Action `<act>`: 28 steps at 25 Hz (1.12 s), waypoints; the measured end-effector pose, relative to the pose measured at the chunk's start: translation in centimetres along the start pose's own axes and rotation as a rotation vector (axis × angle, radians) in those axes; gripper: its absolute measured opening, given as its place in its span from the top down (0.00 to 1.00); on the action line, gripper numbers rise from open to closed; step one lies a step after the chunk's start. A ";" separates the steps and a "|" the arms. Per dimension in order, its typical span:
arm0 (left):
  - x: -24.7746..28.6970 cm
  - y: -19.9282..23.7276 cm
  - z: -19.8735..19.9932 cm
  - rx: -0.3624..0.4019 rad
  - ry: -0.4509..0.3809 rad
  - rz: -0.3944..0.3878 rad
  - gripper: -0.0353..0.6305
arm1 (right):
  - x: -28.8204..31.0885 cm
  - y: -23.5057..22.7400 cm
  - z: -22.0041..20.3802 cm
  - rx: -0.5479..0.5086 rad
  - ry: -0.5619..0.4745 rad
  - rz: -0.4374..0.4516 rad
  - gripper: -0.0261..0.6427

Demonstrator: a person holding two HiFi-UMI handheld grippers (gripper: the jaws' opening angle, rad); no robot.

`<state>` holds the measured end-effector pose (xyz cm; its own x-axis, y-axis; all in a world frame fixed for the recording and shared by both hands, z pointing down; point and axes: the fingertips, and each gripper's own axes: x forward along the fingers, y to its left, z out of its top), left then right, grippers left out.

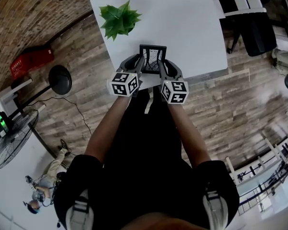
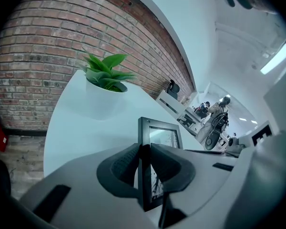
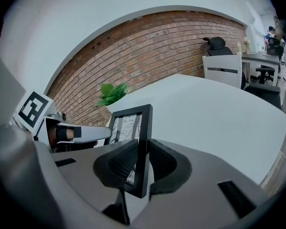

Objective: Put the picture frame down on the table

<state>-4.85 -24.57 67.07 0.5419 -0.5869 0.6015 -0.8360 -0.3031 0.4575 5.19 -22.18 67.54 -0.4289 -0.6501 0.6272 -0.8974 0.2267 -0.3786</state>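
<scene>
The picture frame [image 1: 152,59] is being held upright between the two grippers, over the near edge of the white counter [image 1: 182,23]. It is a black frame with a pale, line-drawn picture inside. From the head view it is sitting just in front of the person's body, and I cannot tell whether its lower edge is touching the counter.

The left gripper [image 1: 140,65] is gripping the frame's left side. In the left gripper view its jaws are clamping on the frame's black border [image 2: 145,128], one dark pad pressing on each face, and the frame [image 2: 163,133] is rising above them. The right gripper [image 1: 163,67] is gripping the opposite side. In the right gripper view its jaws are likewise closing tight on the frame's edge [image 3: 144,128], with the picture [image 3: 126,125] facing toward the other gripper. The left gripper [image 3: 71,132] and its marker cube [image 3: 33,109] are showing just beyond the frame there.

A green plant [image 1: 119,18] in a white pot [image 2: 102,101] is standing on the counter beyond the frame and to its left, well apart from it. A brick wall [image 3: 148,51] is running behind the counter. A white chair [image 3: 221,68] is standing at the counter's far side, and a floor fan [image 1: 9,140] is standing on the wooden floor [image 1: 230,114] to the person's left.
</scene>
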 end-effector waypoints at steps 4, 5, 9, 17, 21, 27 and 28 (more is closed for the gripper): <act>0.5 0.2 -0.3 -0.002 0.004 0.005 0.82 | 0.5 -0.4 -0.2 0.009 0.003 -0.009 0.85; 0.6 0.3 -0.4 -0.005 0.007 0.006 0.82 | 0.6 -0.5 -0.3 0.011 0.006 -0.009 0.85; 1.2 0.7 -0.7 -0.020 0.018 0.012 0.82 | 1.1 -0.8 -0.6 0.020 0.015 -0.013 0.85; 2.1 1.2 -1.1 -0.013 0.032 0.024 0.82 | 2.0 -1.2 -1.0 0.031 0.034 -0.012 0.85; 2.6 1.4 -1.2 -0.007 0.038 0.036 0.82 | 2.4 -1.5 -1.1 0.036 0.044 -0.016 0.85; 3.1 1.9 -1.5 -0.012 0.047 0.045 0.82 | 2.9 -1.7 -1.2 0.039 0.060 -0.020 0.85; 3.1 1.9 -1.6 -0.012 0.049 0.045 0.82 | 3.0 -1.7 -1.3 0.040 0.062 -0.021 0.85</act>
<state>-4.62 -25.82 70.86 0.5073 -0.5626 0.6528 -0.8589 -0.2677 0.4367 5.27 -23.62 70.92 -0.4168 -0.6077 0.6760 -0.9018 0.1832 -0.3913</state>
